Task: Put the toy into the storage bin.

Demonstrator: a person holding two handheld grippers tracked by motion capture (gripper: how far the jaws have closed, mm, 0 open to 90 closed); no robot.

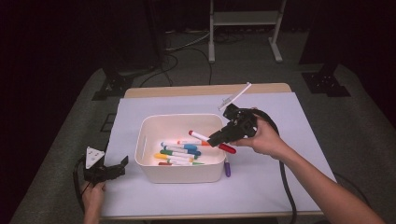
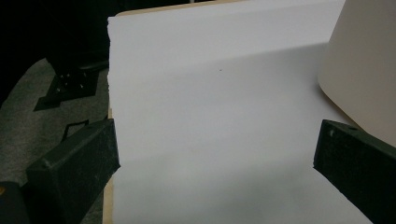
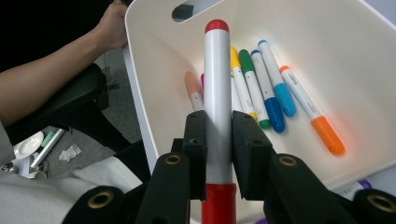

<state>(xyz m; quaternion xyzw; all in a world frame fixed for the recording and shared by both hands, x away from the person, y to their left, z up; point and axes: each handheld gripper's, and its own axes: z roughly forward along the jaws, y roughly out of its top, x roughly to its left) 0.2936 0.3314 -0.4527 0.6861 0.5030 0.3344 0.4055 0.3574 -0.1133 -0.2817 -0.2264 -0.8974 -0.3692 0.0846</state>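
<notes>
- Dark room; grey carpet, cables and a white stand frame [image 1: 245, 18] at the back. Wooden table [image 1: 205, 89] covered by a white sheet [image 1: 289, 121].
- White bin [image 1: 180, 172] stands near the middle of the sheet, handle slot in its left wall. Markers lie inside on the floor of it: orange-capped [image 3: 310, 114], blue [image 3: 275, 88], green [image 3: 252, 88], yellow [image 3: 238, 77], among others.
- Right gripper [image 1: 220, 136] held above the bin's right rim, a person's hand wrapped round its body. Jaws clenched on a red marker [image 1: 211, 141], gripping the white barrel near the red cap.
- Red marker is in the air, tilted, its far end reaching in over the bin, cap end out over the right rim. In the right gripper view its barrel [image 3: 217, 93] runs straight up between the black pads.
- Purple marker [image 1: 227, 169] lies on the sheet, just beside the bin's right wall.
- Left gripper [image 1: 119, 167] rests low at the sheet's left edge, well apart from the bin. Jaws spread wide, nothing between them; in the left gripper view bare sheet lies between them and the bin wall [image 2: 364, 70] shows at the right.
</notes>
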